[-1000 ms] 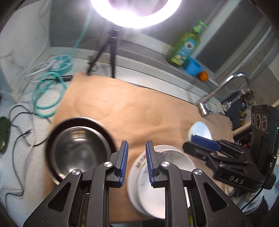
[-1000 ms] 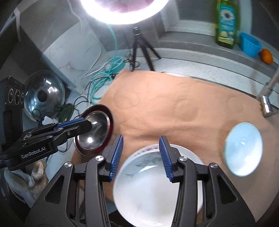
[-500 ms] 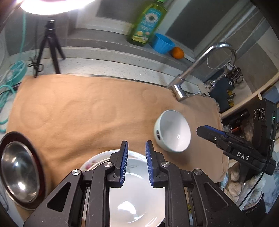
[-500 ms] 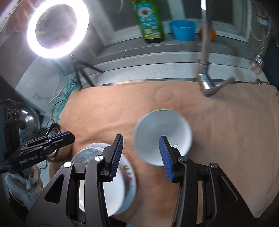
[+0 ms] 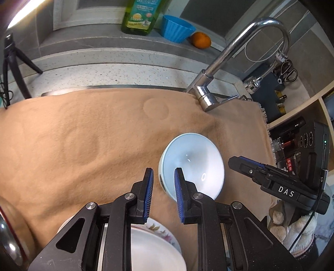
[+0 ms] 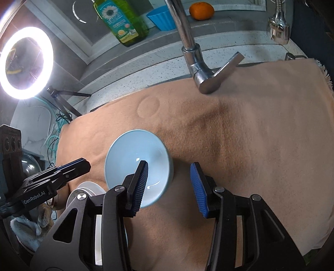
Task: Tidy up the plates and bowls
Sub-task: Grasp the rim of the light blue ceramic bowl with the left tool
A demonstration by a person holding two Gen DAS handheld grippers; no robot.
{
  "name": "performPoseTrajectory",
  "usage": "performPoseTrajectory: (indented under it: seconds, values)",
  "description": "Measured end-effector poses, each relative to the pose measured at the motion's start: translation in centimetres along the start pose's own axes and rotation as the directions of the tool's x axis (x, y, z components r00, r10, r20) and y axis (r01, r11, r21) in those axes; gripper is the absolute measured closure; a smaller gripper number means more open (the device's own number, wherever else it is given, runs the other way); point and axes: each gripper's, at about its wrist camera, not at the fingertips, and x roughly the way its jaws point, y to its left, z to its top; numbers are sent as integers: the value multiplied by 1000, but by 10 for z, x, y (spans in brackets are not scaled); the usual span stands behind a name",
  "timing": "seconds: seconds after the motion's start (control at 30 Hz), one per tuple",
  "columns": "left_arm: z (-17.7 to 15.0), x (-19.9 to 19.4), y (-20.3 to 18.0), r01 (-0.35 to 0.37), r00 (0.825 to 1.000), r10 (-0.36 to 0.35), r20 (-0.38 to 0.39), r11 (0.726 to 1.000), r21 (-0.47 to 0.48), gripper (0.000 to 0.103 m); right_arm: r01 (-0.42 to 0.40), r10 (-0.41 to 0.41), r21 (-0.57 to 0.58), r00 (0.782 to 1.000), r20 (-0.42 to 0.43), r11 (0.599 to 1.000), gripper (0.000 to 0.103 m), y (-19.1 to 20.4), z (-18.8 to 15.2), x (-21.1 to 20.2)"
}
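Observation:
A pale blue bowl (image 5: 192,162) (image 6: 135,158) stands upright on the tan cloth (image 5: 83,135). My left gripper (image 5: 163,173) hovers over its left rim, its jaws a narrow gap apart with nothing pinched. My right gripper (image 6: 169,164) is open above the bowl's right side, one finger over the inside and the other over bare cloth. A stack of white plates (image 5: 158,246), the lower one with a floral rim, lies under my left gripper near the cloth's front edge. A steel bowl (image 5: 8,235) in a dark red rim shows at the far left.
A chrome faucet (image 5: 208,98) rises behind the bowl at the cloth's back edge. On the ledge behind stand a green soap bottle (image 5: 139,16), a blue cup (image 5: 177,29) and an orange (image 5: 201,40). A ring light (image 6: 27,62) on a tripod shines at the left.
Both grippers have swung right and lower, away from the steel bowl and plates toward the pale blue bowl, which is now near both. Neither jaw gap has changed.

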Motion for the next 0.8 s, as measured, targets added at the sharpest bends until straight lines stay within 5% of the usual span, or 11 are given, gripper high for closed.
performPoseTrajectory:
  seconds: [0.3,0.8]
  values:
    - [12,25,-7,-22,999,23,-42,1000,15,85,-1,2,8,1000,-31,1000,59,-1,4,19]
    - [13,46,-11,-30,996,33,-85,999,37,85,-14,15,20,996,-91,1000,77,-2,2,41]
